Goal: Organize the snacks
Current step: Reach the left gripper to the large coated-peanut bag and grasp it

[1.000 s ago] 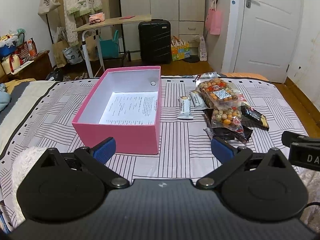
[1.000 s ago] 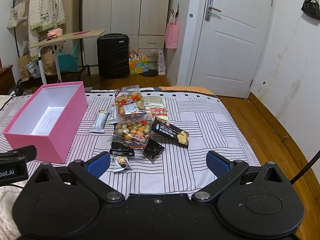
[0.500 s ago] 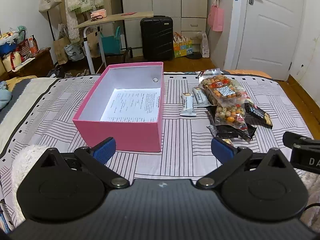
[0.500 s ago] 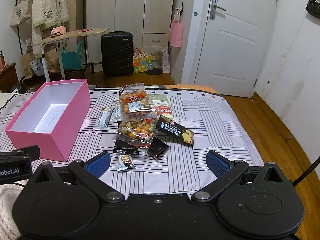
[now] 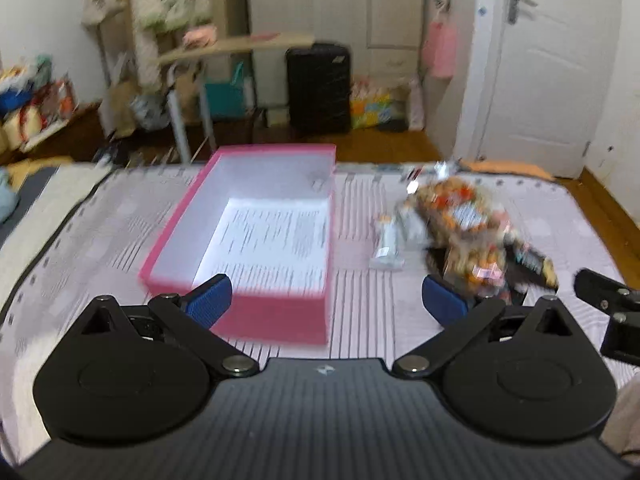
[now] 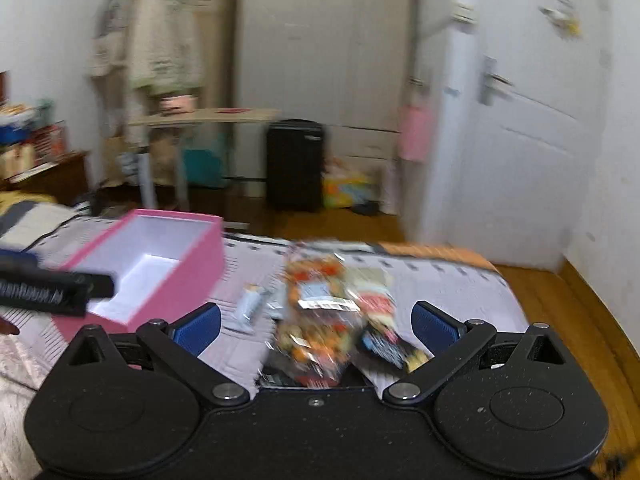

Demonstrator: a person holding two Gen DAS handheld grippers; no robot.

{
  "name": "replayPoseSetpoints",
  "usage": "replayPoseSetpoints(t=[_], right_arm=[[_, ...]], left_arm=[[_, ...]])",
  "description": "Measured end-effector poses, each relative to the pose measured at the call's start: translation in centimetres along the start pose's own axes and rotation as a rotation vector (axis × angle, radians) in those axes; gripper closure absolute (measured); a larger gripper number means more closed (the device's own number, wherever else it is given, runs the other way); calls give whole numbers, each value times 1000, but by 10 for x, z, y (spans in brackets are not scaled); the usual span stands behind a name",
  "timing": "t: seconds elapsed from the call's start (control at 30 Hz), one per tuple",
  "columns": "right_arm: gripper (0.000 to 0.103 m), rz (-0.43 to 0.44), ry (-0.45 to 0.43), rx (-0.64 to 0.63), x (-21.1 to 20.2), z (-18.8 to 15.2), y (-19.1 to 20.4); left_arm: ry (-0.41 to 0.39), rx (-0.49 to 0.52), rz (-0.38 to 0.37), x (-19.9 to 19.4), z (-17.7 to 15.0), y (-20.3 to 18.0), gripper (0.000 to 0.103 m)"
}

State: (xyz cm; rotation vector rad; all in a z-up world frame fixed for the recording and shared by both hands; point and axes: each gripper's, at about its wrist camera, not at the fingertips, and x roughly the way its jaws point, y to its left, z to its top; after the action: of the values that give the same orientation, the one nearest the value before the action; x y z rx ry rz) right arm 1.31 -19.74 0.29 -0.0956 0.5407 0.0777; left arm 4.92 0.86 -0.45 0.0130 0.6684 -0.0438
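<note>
home bedroom: bed [image 5: 360,340], wardrobe [image 5: 336,20], suitcase [image 5: 319,88], hung clothes [image 5: 168,4].

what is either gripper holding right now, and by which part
Nothing. The left gripper and right gripper are both open with empty space between their fingers; the snacks lie loose on the bed beside the pink box.

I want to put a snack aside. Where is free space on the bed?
Bare sheet lies between the pink box and the bar, and before the box. The snack pile right of the bar is crowded.
</note>
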Motion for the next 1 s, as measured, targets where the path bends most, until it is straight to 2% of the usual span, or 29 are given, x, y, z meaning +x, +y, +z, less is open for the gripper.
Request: replayPoseSetpoints(t=[0.17,0.23,0.33,0.43,0.57,0.73,0.8,0.83,0.93,1.0], right_arm=[[3,161,92,-75,62,40,-17],[5,216,137,-70,94,50,-27],[5,253,184,-65,140,54,-33],[5,258,205,-66,175,45,-33],[5,219,203,-89,199,24,-29],[5,181,201,-261,220,12,-14],[4,158,203,-305,226,9,-9],[4,148,202,-317,230,8,-8],[2,137,211,-301,243,5,-12],[0,139,224,-263,248,3,-19]], left_arm=[[-36,20,-110,19,52,-7,3],[-31,13,-132,34,73,-12,3],[-12,-14,-175,67,94,-22,3],[55,-46,-213,111,105,-32,14],[127,-67,-268,167,103,-50,24],[226,-117,-360,222,79,-65,28],[255,-126,-367,242,71,-73,35],[268,-133,-369,250,68,-75,35],[297,-169,-400,268,60,-76,41],[315,-171,-426,275,57,-78,50]])
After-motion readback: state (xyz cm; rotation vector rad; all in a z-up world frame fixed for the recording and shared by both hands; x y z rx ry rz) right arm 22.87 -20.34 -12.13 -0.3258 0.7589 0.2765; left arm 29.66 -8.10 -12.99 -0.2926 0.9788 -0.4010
